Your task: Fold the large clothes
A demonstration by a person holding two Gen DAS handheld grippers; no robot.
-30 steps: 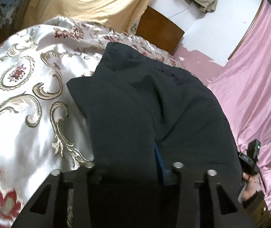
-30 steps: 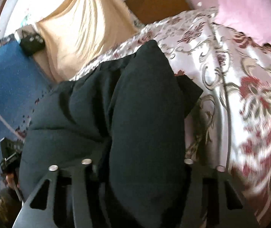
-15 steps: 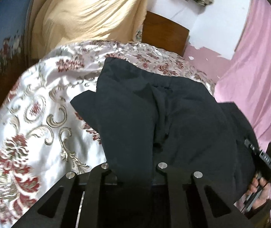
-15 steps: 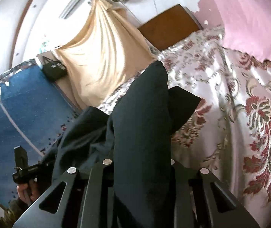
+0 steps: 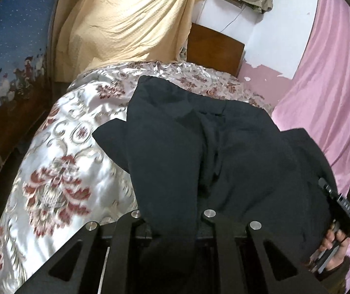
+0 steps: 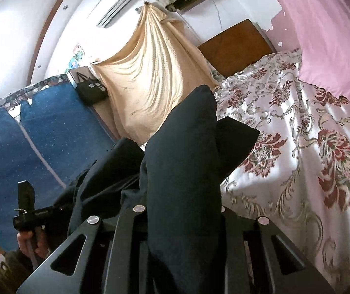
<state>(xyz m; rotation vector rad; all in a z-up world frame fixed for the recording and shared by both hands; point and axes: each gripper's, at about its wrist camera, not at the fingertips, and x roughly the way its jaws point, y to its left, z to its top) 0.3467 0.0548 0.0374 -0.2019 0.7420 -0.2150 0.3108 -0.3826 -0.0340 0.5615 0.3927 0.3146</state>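
Note:
A large black garment (image 5: 224, 161) lies across the floral satin bedspread (image 5: 59, 171), its near edge lifted. My left gripper (image 5: 172, 218) is shut on a bunched fold of that edge, and the cloth covers the gap between its fingers. In the right wrist view the same black garment (image 6: 182, 161) rises in a thick fold from my right gripper (image 6: 179, 210), which is shut on it. The right gripper's body, held in a hand (image 5: 339, 240), shows at the left view's right edge. The left gripper's body (image 6: 30, 213) shows at the right view's lower left.
A brown wooden headboard (image 5: 214, 46) stands at the far end of the bed. Cream cloth (image 5: 125, 24) hangs at the far left and pink drapery (image 5: 334, 85) along the right side. A blue patterned panel (image 6: 15, 147) and a black bag (image 6: 90, 88) lie to the left.
Both grippers' jaws have narrowed onto the black cloth. Both have risen and drawn back, lifting the garment's near edge off the bedspread, so more of the room shows.

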